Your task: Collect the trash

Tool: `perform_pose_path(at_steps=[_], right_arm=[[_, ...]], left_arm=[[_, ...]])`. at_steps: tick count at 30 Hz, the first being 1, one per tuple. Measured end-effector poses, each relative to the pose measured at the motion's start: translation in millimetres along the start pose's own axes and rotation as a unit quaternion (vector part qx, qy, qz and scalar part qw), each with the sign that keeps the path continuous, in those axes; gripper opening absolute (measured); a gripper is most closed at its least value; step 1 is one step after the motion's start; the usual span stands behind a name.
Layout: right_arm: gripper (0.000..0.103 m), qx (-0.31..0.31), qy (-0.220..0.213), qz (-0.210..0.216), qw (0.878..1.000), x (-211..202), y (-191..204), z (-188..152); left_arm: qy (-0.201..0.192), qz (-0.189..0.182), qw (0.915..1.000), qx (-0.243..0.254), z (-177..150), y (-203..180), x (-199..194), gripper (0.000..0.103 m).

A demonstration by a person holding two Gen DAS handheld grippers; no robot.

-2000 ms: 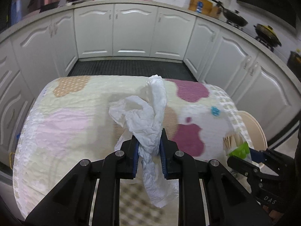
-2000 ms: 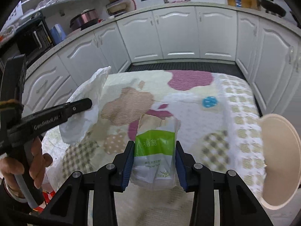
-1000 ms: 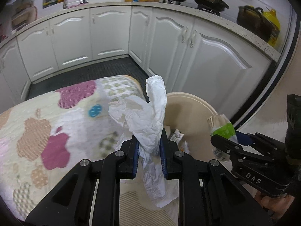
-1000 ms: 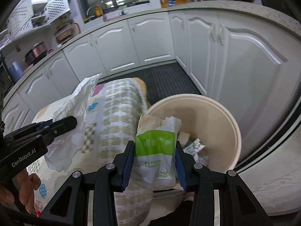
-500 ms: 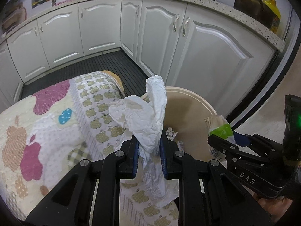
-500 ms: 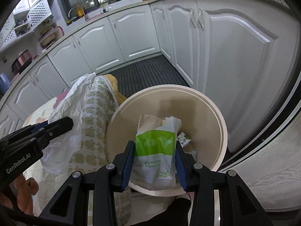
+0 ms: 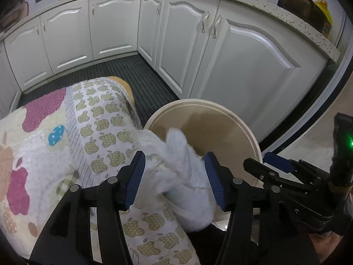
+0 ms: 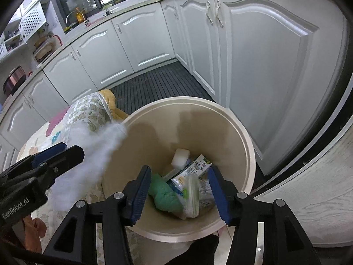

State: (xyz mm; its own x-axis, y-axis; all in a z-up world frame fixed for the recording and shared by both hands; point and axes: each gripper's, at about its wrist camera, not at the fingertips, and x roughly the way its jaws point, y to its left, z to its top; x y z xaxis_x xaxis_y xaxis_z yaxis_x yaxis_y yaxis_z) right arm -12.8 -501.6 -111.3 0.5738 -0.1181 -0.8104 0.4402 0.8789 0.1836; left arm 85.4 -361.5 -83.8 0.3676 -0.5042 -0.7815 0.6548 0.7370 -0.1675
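Observation:
A round beige trash bin (image 7: 249, 132) (image 8: 247, 145) stands beside the cloth-covered table. My left gripper (image 7: 174, 174) is open over the bin's near rim; the crumpled white plastic bag (image 7: 181, 172) (image 8: 92, 154) is blurred and falling free between its fingers. My right gripper (image 8: 179, 190) is open above the bin. The green-and-white packet (image 8: 174, 194) lies blurred inside the bin with a white block (image 8: 181, 156) and other wrappers. The right gripper also shows in the left wrist view (image 7: 269, 163), open and empty.
The table with an apple-patterned cloth (image 7: 97, 137) (image 8: 88, 112) is left of the bin. White kitchen cabinets (image 7: 242, 61) (image 8: 253, 55) stand behind and to the right. A dark ribbed floor mat (image 8: 154, 84) lies beyond the bin.
Both grippers have opened over the bin. The white bag is dropping from the left one. The green packet has dropped from the right one into the bin.

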Motion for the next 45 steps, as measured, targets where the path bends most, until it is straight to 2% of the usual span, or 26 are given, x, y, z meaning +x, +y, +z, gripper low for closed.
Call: perform_pose_path(at_steps=[4, 9, 12, 21, 31, 35, 39, 45], right_arm=[[0.053, -0.001, 0.005, 0.003, 1.000, -1, 1, -4], [0.055, -0.007, -0.006, 0.000, 1.000, -11, 8, -11], [0.065, -0.006, -0.022, 0.002, 1.000, -22, 14, -15], [0.068, -0.015, -0.063, -0.002, 0.998, -57, 33, -22], [0.073, -0.022, -0.104, -0.002, 0.994, -97, 48, -31], [0.074, -0.022, -0.127, -0.001, 0.992, -116, 56, -30], [0.080, -0.024, -0.159, -0.002, 0.987, -136, 64, -29], [0.081, -0.033, -0.192, -0.004, 0.981, -159, 77, -27]], left_arm=[[0.001, 0.003, 1.0000, -0.002, -4, 2, -4, 0.055], [-0.022, 0.019, 0.9996, 0.001, -11, 3, -21, 0.055], [-0.043, 0.029, 0.9987, 0.002, -15, 4, -35, 0.055], [-0.097, 0.069, 0.9925, 0.028, -24, 3, -77, 0.055], [-0.149, 0.089, 0.9842, 0.034, -37, 4, -124, 0.055], [-0.165, 0.089, 0.9818, 0.029, -40, 5, -141, 0.055], [-0.182, 0.086, 0.9793, 0.017, -43, 8, -159, 0.055], [-0.208, 0.092, 0.9737, 0.014, -46, 10, -182, 0.055]])
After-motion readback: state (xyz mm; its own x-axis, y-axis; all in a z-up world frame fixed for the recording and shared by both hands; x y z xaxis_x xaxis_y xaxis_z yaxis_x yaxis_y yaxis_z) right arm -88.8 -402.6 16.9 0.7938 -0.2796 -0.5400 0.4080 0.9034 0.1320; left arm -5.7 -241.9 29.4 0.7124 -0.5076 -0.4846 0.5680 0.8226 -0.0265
